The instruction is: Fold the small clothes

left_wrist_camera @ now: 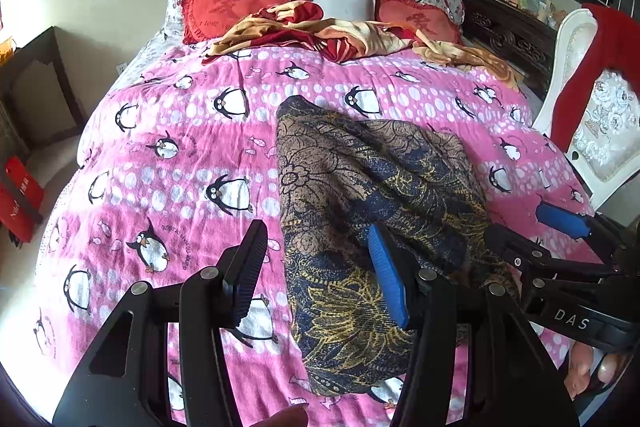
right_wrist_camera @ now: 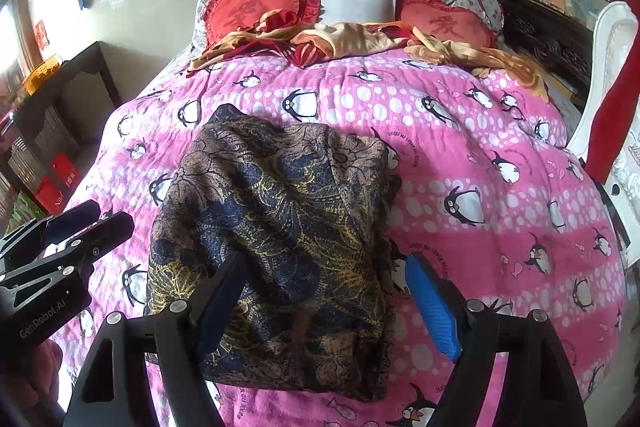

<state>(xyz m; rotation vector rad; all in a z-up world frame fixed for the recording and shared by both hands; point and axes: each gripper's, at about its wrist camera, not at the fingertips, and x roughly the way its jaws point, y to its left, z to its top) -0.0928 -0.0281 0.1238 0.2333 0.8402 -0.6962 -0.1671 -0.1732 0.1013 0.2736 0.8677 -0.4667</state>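
Observation:
A dark patterned garment in brown, navy and gold lies folded in a rough rectangle on the pink penguin blanket. It also shows in the right wrist view. My left gripper is open and empty, hovering over the garment's near left edge. My right gripper is open and empty, above the garment's near right part. The right gripper shows at the right in the left wrist view, and the left gripper shows at the left in the right wrist view.
Red heart cushions, a white pillow and a crumpled orange-red cloth lie at the head of the bed. A white chair with a red cloth stands at the right. Dark shelves stand at the left.

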